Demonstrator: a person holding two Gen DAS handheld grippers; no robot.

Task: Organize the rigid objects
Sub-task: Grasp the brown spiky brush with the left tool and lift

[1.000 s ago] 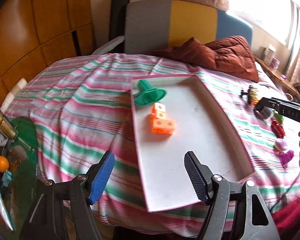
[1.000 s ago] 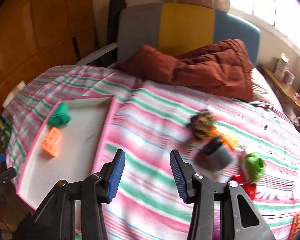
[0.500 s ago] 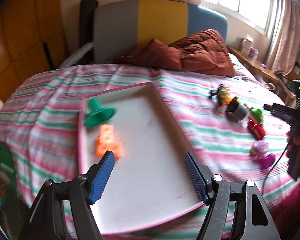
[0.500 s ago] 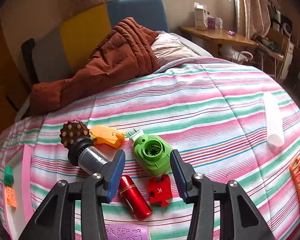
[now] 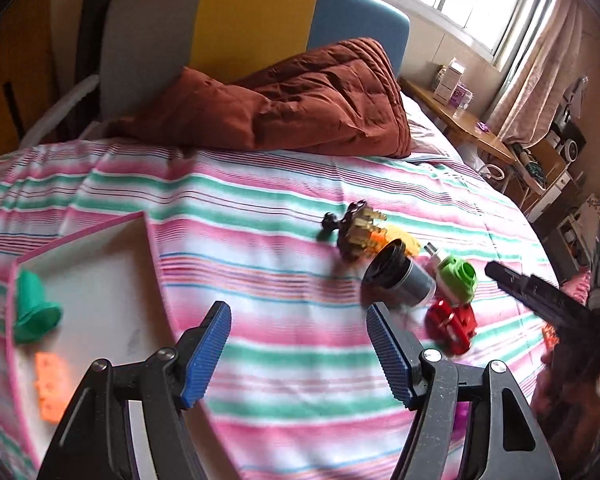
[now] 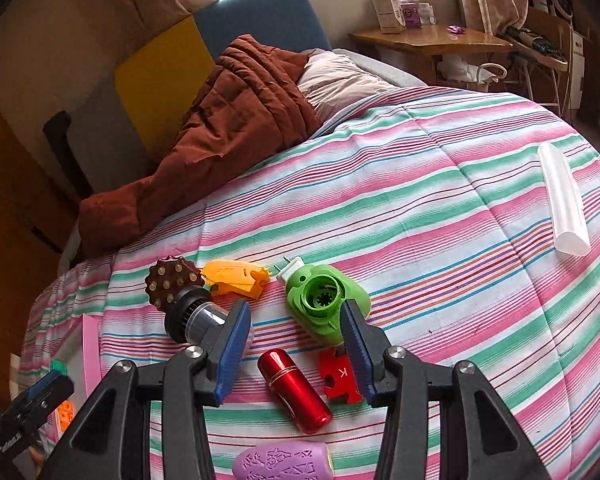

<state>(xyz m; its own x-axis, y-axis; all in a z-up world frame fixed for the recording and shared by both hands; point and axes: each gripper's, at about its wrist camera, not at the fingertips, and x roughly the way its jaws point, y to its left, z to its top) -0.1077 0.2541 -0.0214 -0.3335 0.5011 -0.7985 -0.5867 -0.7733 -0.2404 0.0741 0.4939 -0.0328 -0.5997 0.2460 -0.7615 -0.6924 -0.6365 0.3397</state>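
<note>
Over the last second both views had swung away from the pink-rimmed tray point(image 5: 153, 248) toward the loose pile on the striped bed point(image 6: 440, 184). In the left wrist view the tray, which had filled the middle of the frame, now sat at the lower left, holding only the teal funnel-shaped piece point(image 5: 34, 312) and the orange block point(image 5: 52, 384). The left hand-held gripper point(image 5: 298, 350) hung released over bare bedspread, nothing between its pads.

The right hand-held gripper point(image 6: 296, 348) had come down over the cluster: its jaws stood apart and empty, framing the red cylinder point(image 6: 294, 390) and the red tag marked K point(image 6: 340, 376) at lower centre, with the green round-socketed part point(image 6: 326, 302) just above the right pad and the grey lens-like cylinder point(image 6: 196, 320) beside the left pad. The brown studded knob point(image 6: 172, 282) and yellow piece point(image 6: 236, 276) lay just beyond.

That shift suggested the next pick was being lined up, probably the red cylinder, with most objects not yet in the tray.
</note>
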